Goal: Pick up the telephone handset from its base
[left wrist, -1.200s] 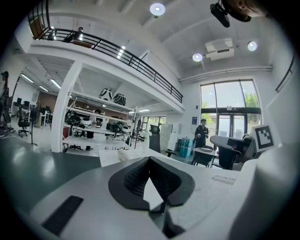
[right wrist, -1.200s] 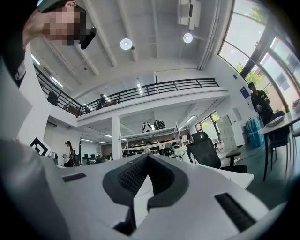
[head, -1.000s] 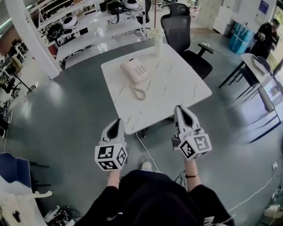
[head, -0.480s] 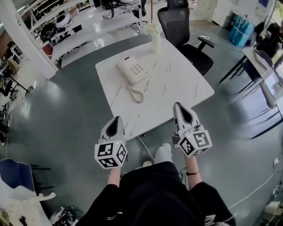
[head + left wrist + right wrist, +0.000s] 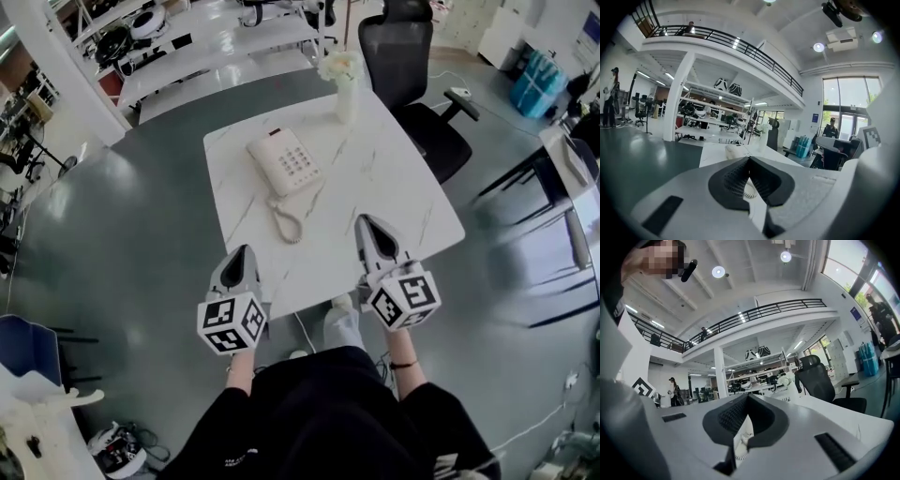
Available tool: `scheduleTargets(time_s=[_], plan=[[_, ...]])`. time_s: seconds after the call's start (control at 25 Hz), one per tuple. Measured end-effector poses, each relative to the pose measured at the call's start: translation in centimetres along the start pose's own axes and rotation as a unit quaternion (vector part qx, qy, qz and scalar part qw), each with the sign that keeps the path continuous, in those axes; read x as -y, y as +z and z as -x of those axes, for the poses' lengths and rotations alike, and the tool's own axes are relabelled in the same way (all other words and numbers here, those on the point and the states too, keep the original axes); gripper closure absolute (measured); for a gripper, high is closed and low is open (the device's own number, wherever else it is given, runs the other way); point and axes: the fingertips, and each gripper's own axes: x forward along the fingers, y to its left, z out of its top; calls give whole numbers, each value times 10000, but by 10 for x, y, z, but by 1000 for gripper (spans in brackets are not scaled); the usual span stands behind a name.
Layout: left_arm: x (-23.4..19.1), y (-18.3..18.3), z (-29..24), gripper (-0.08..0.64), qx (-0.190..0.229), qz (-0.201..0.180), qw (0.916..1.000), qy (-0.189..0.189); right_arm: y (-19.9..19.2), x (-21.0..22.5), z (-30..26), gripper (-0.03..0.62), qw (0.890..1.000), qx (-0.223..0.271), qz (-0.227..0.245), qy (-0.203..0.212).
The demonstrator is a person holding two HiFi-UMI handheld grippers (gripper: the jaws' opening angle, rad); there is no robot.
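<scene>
The cream telephone lies on the white marble table, its handset resting along the left side of the base and its coiled cord trailing toward me. My left gripper is shut and empty at the table's near left edge. My right gripper hangs over the near part of the table, its jaws together with nothing held. Beyond the shut left gripper in the left gripper view, the telephone sits ahead. The right gripper in its own view shows the cord below its tips.
A white vase of flowers stands at the table's far edge. A black office chair is behind the table on the right. White shelving runs across the back, and dark desks stand at the right.
The person has stepped up to the table. Both grippers moved forward, the right one now over the tabletop and the left one at its edge. The telephone lies closer.
</scene>
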Motion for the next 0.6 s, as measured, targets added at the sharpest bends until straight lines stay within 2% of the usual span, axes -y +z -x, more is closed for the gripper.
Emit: scheduleTargets(time_s=[0.32, 0.6], plan=[[16, 0, -69, 561, -154, 208, 9985, 492, -10, 47, -73, 601, 9966, -414, -52, 703], [26, -4, -110, 561, -183, 386, 9945, 957, -33, 71, -115, 601, 9876, -868, -160, 1297]])
